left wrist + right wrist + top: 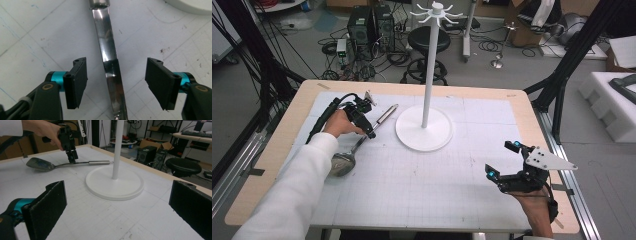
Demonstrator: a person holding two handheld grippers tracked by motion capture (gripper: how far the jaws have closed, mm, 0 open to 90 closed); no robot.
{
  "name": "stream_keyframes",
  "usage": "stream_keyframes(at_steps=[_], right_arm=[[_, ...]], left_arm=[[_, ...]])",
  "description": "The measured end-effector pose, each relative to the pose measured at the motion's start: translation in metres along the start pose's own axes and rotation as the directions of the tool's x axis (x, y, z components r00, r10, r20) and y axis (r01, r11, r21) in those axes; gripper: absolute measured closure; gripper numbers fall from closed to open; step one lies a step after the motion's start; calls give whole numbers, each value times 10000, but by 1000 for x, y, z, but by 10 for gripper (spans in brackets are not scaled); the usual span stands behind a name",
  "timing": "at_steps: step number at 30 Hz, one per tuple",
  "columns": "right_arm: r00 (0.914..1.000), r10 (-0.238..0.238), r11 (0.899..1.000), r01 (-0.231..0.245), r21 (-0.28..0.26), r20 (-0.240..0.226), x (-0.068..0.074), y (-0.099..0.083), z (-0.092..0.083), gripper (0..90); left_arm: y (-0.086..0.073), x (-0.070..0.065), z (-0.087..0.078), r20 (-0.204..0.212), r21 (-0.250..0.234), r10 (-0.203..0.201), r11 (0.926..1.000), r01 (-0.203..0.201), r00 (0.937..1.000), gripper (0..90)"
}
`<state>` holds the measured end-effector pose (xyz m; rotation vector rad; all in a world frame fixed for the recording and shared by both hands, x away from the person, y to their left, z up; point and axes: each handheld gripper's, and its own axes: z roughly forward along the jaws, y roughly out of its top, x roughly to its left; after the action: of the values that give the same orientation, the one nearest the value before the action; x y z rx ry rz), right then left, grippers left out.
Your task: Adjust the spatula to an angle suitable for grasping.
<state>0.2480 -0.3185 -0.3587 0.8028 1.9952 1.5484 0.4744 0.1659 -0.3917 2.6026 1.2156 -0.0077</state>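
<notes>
Step in hand: your left gripper point(368, 131) is lined up to pick the shiny steel ladle point(357, 146), not yet grasped.

The ladle lies flat on the white gridded mat point(412, 185), left of the white hook stand's round base point(424, 131), its flat polished handle point(110, 65) running between your parted left jaws, untouched by either. Next, I judge: squeeze shut on the handle, then lift level. Your right gripper point(503, 161) hovers released, well apart, near the table's right edge. Count: one ladle, one stand, two grippers.

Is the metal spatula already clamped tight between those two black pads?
No. In the left gripper view the hand-held gripper is open, its pads standing clear on either side of the spatula handle.
</notes>
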Motion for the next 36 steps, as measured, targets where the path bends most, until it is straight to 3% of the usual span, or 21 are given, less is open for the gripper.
stream_keyframes(at_steps=[5, 24, 31, 35, 36], right_arm=[[10000, 2, 10000, -2, 27, 14, 0, 0, -1, 2], [10000, 22, 10000, -22, 7, -6, -1, -1, 0, 2], [10000, 10, 10000, -10, -24, 20, -2, -1, -1, 2], [10000, 15, 10000, -16, 5, 39, -3, -1, -1, 2], [10000, 62, 10000, -62, 28, 9, -2, -2, -1, 2]], left_arm=[[1, 0, 2, 142, 206, -139, 9997, 136, 9998, 461], [3, 0, 14, -108, 952, -390, 9947, 398, 9992, 609], [5, 2, 16, -157, 948, -327, 9949, 340, 9993, 708], [5, 2, 16, -101, 999, -927, 9906, 932, 9956, 724], [5, 3, 16, -81, 1054, -916, 9902, 920, 9958, 728]])
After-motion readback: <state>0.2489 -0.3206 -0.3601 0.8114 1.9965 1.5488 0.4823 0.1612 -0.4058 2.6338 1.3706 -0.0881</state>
